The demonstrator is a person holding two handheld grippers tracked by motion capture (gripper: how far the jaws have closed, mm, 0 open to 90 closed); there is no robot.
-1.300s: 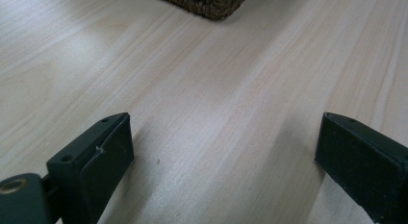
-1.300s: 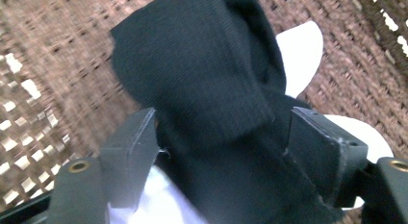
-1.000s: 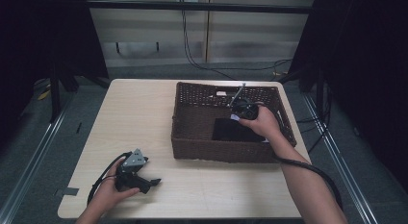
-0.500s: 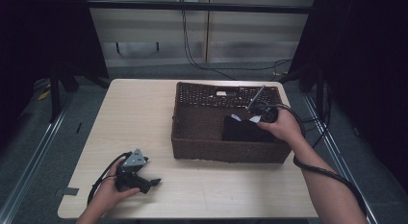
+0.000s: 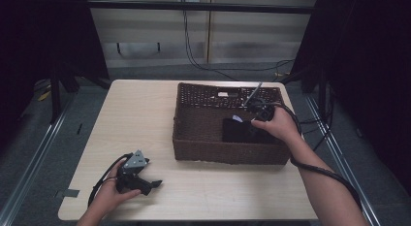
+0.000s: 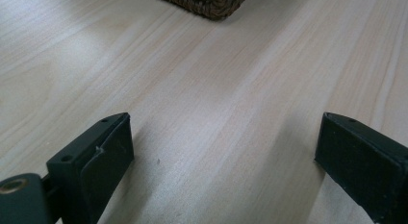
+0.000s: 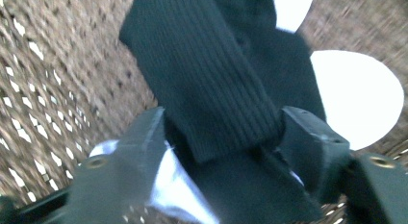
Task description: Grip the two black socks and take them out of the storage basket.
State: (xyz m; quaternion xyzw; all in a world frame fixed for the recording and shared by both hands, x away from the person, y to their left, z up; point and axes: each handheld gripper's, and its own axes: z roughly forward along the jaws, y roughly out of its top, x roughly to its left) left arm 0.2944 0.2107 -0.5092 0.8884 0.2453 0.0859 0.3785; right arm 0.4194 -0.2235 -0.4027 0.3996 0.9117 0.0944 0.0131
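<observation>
A black ribbed cloth (image 7: 207, 65) lies in the brown wicker basket (image 5: 228, 153), seen from above as a dark patch (image 5: 237, 131) near the front wall. My right gripper (image 7: 221, 116) hangs over it inside the basket (image 5: 251, 125). Its jaws have just been opening and now stand wide and open, with the cloth's end still lying between them. My left gripper (image 5: 154, 184) rests on the wooden table (image 5: 145, 119) near the front left. It is open (image 6: 226, 120), with bare wood between its jaws.
White round pieces (image 7: 356, 96) lie on the basket floor beside the cloth. A white tag (image 5: 224, 94) sits on the basket's far wall. The basket's corner (image 6: 211, 3) lies ahead of the left gripper. Cables trail from both grippers.
My right hand has shifted to the right inside the basket, and the black cloth moved a little with it. The left hand and gripper have stayed put.
</observation>
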